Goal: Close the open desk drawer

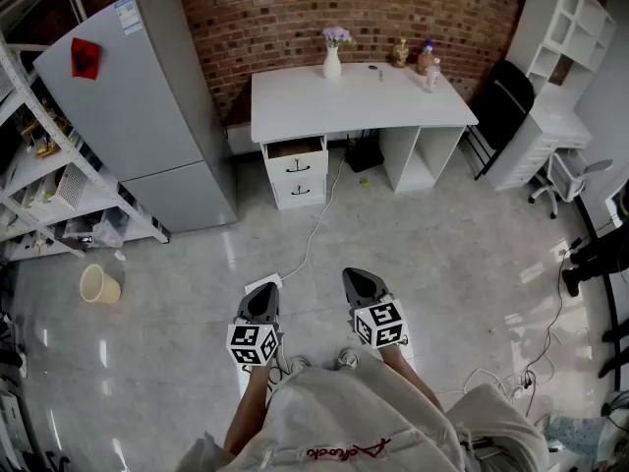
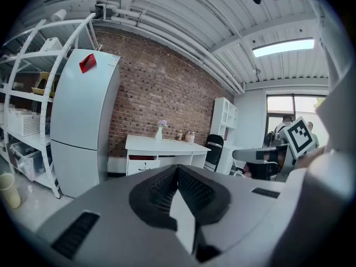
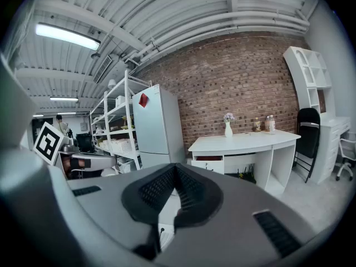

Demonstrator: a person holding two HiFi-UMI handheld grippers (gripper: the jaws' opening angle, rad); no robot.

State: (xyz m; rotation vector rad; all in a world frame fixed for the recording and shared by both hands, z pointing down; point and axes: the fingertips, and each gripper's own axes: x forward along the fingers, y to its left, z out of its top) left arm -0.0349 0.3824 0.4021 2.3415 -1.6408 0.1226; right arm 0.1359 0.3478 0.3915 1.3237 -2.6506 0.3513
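Glossy tiled floor [image 1: 462, 264], rough brick wall [image 1: 295, 18], smooth white desk [image 1: 344, 101].

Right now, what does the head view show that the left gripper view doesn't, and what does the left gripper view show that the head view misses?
Head view only: the white cable trailing across the floor from the desk side.

Left gripper view only: the ceiling light and the window at the far right.

Both: the white desk with its top drawer pulled open, the vase on it, the fridge, the black chair, and the left tool, shut with nothing in it and well short of the drawer.
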